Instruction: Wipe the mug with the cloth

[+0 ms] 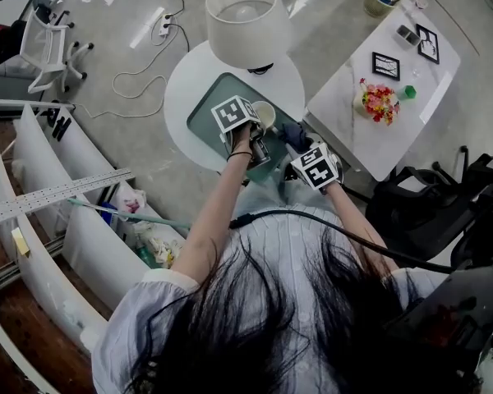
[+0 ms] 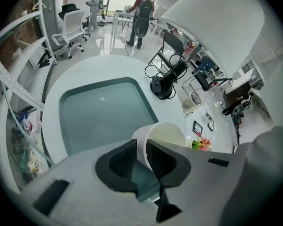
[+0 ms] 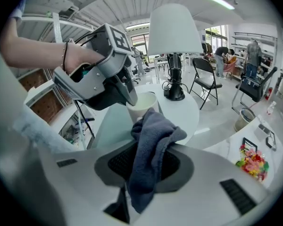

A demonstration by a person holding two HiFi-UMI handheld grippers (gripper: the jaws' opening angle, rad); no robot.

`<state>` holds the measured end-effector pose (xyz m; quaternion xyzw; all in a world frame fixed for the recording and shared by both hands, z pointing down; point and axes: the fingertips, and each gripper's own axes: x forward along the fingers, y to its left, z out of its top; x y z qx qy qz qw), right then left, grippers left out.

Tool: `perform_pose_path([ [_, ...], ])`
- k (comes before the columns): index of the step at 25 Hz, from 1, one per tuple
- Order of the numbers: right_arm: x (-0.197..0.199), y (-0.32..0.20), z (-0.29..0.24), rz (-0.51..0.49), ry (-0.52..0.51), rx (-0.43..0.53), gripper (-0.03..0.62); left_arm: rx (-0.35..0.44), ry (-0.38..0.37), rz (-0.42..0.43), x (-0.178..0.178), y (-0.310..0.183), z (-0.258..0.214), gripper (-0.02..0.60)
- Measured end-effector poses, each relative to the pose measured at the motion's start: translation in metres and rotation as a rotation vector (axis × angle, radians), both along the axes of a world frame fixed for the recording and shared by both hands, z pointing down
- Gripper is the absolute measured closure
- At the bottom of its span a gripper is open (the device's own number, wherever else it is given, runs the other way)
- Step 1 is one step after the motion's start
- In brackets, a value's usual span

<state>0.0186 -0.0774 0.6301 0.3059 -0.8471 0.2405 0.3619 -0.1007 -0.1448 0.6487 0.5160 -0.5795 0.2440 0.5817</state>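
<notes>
The round white counter (image 1: 181, 80) carried a lamp (image 1: 245, 19) and a green mat (image 2: 101, 117). Over the mat's near edge, the left tool (image 2: 141, 147) was clamped on the wall of the white mug (image 2: 172, 134), one jaw inside the rim and one outside. The right tool (image 3: 151, 154), just beside it, pinched a dark cloth (image 3: 155, 131), which flopped over its jaws. The mug looked rigid, smooth and liable to slip, so a hold at the rim suited it. The soft cloth was best held by a bunched fold.
</notes>
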Motion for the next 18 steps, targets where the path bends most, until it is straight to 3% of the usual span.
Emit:
perform_pose_path([
  [5, 0.007, -0.007, -0.006, 0.024, -0.012, 0.033, 0.500, 0.128, -0.136, 0.153, -0.002, -0.010, -0.022, 0.523],
  [7, 0.009, -0.008, -0.010, 0.032, -0.015, 0.032, 0.500, 0.172, -0.153, 0.185, -0.003, -0.011, -0.034, 0.523],
  [14, 0.015, -0.010, -0.032, 0.063, -0.067, 0.033, 0.500, 0.270, -0.092, 0.238, 0.008, 0.009, -0.064, 0.525],
  [18, 0.014, -0.007, -0.046, 0.062, -0.109, 0.031, 0.500, 0.366, -0.003, 0.288, 0.024, 0.026, -0.084, 0.526],
])
